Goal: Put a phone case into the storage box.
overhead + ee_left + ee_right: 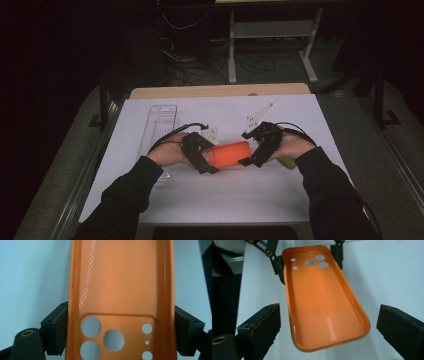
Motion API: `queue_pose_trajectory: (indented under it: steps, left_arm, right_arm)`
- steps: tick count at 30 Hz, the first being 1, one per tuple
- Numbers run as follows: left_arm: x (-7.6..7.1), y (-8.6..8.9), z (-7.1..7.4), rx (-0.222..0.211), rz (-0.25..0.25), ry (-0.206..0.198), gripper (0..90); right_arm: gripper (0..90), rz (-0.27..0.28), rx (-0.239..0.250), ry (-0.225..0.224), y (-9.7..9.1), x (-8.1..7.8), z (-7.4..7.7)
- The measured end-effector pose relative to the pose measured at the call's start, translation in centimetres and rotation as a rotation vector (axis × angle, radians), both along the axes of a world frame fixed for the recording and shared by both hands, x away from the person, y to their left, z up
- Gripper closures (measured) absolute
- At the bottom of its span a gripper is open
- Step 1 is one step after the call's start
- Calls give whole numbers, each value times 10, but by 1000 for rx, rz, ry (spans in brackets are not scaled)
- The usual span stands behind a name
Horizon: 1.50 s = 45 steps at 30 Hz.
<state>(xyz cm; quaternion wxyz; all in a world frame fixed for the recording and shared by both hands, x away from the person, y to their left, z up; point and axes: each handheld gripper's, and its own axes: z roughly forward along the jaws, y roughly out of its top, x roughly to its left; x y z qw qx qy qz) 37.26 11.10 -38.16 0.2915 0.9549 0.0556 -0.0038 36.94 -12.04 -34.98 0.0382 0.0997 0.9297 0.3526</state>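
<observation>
An orange phone case (230,153) hangs above the white sheet, hollow side up, with its camera holes (102,336) at my left gripper's end. My left gripper (202,156) is shut on it: in the left gripper view its black pads (58,332) press on both long edges of the case (120,285). My right gripper (251,154) is open at the other end. In the right gripper view the case's rounded end (324,315) lies between the wide-apart fingers (262,325), touching neither. The left gripper (308,257) shows beyond, clamped by the holes.
A clear plastic tray (161,122) lies on the white sheet (225,195) behind my left hand. Something green (287,163) peeks out under my right hand. The wooden table edge (220,91) runs along the back, with desk legs and cables on the dark floor behind.
</observation>
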Motion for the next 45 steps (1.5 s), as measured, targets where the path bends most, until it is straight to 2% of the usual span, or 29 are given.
queue_pose_trajectory:
  steps: [5, 6, 8, 10, 11, 14, 15, 17, 19, 23, 25, 26, 27, 30, 35, 38, 42, 43, 45]
  left_arm:
    - [1, 2, -2, 18, 91, -7, 165]
    - [0, 2, -3, 13, 117, -5, 165]
    - [0, 2, -3, 16, 139, -8, 165]
    - [-1, 3, -4, 20, 171, -28, 165]
    - [0, 3, -3, 41, 175, -34, 165]
    - [-2, 4, -5, 33, 236, -45, 164]
    - [-1, 4, -5, 36, 242, -54, 164]
    - [-2, 5, -6, 24, 274, -48, 164]
    - [-3, 5, -8, 21, 289, -47, 164]
    - [-6, 6, -10, 21, 329, -30, 164]
    - [-5, 8, -9, 50, 348, -47, 164]
    - [-4, 9, -8, 58, 352, -58, 164]
    - [-4, 10, -8, 53, 360, -51, 164]
    - [-6, 12, -7, 76, 338, -47, 164]
    - [-7, 14, -9, 70, 355, -33, 164]
    - [-8, 15, -10, 67, 366, -16, 164]
    - [-8, 17, -11, 68, 379, 5, 163]
    - [-8, 17, -12, 57, 385, 10, 163]
    - [-7, 18, -11, 63, 381, 8, 164]
  right_arm:
    - [18, -69, 40, -39, -8, 1, -1]
    - [16, -104, 50, -10, -10, -1, -2]
    - [14, -134, 59, -13, -12, -1, -4]
    - [7, -171, 78, -14, -16, -2, -8]
    - [7, -185, 83, -18, -17, -2, -9]
    - [1, -236, 75, -20, -22, -1, -14]
    - [0, -263, 76, -10, -23, -2, -15]
    - [0, -287, 92, -6, -26, -4, -17]
    - [0, -319, 125, 27, -27, -7, -20]
    - [0, -360, 124, 29, -31, -13, -27]
    - [0, -392, 129, 33, -33, -17, -31]
    - [0, -407, 140, 30, -34, -19, -33]
    - [0, -439, 156, 38, -35, -21, -35]
    - [0, -493, 182, 25, -37, -25, -41]
    - [0, -559, 209, 51, -41, -37, -51]
    - [0, -586, 225, 45, -44, -44, -55]
    - [0, -611, 237, 14, -45, -50, -59]
    - [0, -602, 227, 2, -45, -50, -60]
    - [0, -600, 227, -12, -44, -50, -61]
